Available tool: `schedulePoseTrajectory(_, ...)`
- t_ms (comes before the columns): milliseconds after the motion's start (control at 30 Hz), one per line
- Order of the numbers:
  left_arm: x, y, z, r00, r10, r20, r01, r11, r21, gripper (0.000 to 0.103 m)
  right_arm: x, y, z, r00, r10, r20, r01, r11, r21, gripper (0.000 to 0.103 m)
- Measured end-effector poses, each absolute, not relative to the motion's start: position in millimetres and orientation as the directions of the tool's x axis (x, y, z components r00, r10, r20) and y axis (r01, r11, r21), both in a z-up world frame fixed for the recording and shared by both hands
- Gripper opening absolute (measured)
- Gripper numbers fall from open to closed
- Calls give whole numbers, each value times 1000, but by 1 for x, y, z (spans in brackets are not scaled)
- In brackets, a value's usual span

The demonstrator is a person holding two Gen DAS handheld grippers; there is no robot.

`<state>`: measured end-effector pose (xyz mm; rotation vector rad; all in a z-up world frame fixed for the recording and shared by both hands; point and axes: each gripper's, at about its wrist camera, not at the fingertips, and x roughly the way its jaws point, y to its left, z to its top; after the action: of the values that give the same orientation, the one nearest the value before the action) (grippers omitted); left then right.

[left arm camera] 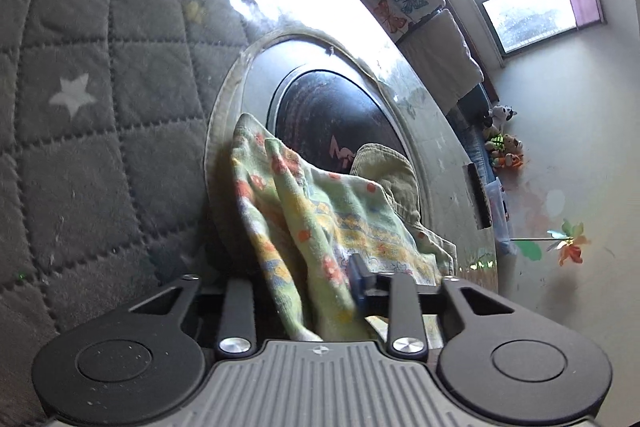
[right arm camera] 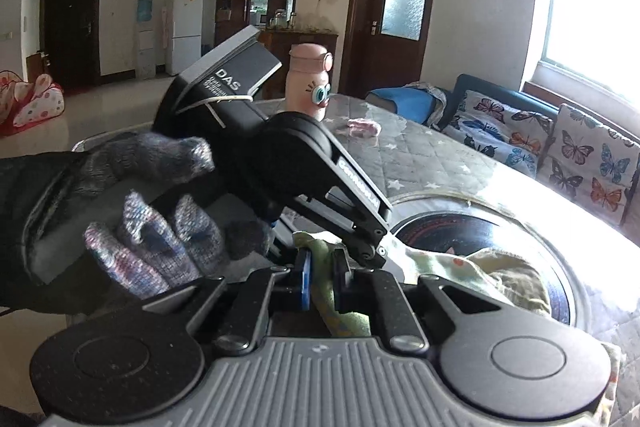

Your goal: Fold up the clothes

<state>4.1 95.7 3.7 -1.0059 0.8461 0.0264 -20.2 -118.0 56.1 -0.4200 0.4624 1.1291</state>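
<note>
A green and yellow floral cloth (left arm camera: 320, 211) hangs bunched in front of my left gripper (left arm camera: 344, 287), which is shut on a fold of it; one blue pad (left arm camera: 358, 279) shows, the other is under the fabric. In the right wrist view my right gripper (right arm camera: 322, 283) is shut on a strip of the same cloth (right arm camera: 436, 261) between its blue pads (right arm camera: 304, 279). The left gripper (right arm camera: 368, 247), held by a gloved hand (right arm camera: 160, 227), pinches the cloth right beside it. An olive corduroy garment (left arm camera: 396, 171) lies behind, on the table.
The table (right arm camera: 420, 155) has a grey quilted star cover under glass and a round black hob (left arm camera: 332, 119) set into it. A pink cartoon bottle (right arm camera: 310, 83) and a small pink item (right arm camera: 363, 127) stand at the far end. A sofa with butterfly cushions (right arm camera: 580, 155) runs alongside.
</note>
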Motion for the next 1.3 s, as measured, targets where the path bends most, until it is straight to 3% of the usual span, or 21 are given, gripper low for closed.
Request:
schedulePoseTrajectory(100,4,97,2,693,-343,-634,-393,558,-731,13,-18,-120,56,338,758,-557,-927,371,-58,10)
schedulePoseTrajectory(300,4,96,0,695,-330,-638,-386,578,-719,11,-10,-143,60,381,736,-560,-901,431,-47,14)
schedulePoseTrajectory(767,6,93,0,691,-322,-647,-380,600,-704,11,76,-221,25,602,478,-640,-658,750,-59,15)
schedulePoseTrajectory(1000,8,92,2,684,-317,-657,-380,614,-692,11,118,-254,15,642,412,-647,-553,833,-18,24)
schedulePoseTrajectory(1200,10,92,3,679,-312,-665,-377,628,-680,11,140,-259,12,670,379,-639,-496,869,-4,44)
schedulePoseTrajectory(1300,11,91,4,675,-309,-670,-375,638,-672,11,149,-258,8,649,388,-655,-487,873,35,46)
